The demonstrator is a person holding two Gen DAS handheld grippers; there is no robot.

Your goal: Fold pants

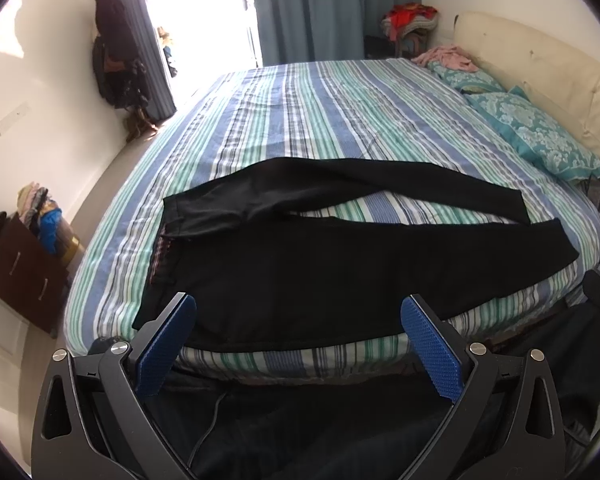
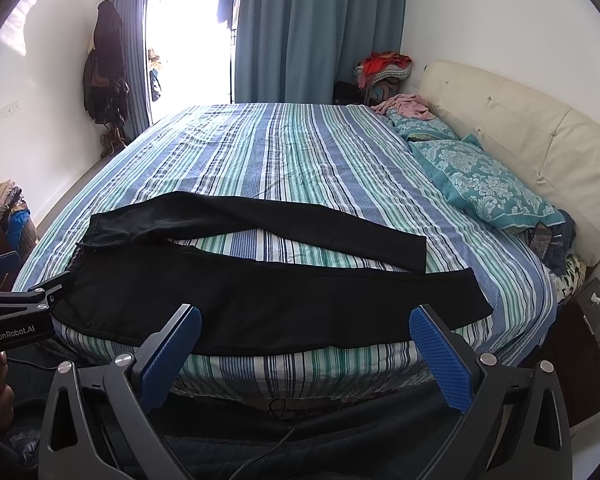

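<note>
I see the pants (image 1: 284, 276) lying flat on the bed (image 1: 340, 120), close to the near edge, just in front of both my tools. Their long axis goes from left to right across my view: the waist (image 1: 168, 252) is at the left end and the two cuffs are at the right end. The legs are open like a narrow V, with a strip of striped cover showing between them. The near leg (image 2: 300, 304) follows the bed edge; the far leg (image 2: 260, 220) lies behind it, well apart at the cuff.

My left gripper (image 1: 298, 344) hangs before the edge, near the waist half, with its fingers spread wide and nothing between them. My right gripper (image 2: 304, 348) is at the same height, before the middle of the near leg, its fingers also spread and empty. Neither touches the cloth yet.

I judge the first fold is to lay one leg over the other, so the move goes across the long axis, away from me or toward me. The left tool is nearer the waist, the right one nearer the cuffs (image 2: 460, 280), though the cuffs lie farther to its right. I think each hand should take its own end, so that the leg does not twist.
</note>
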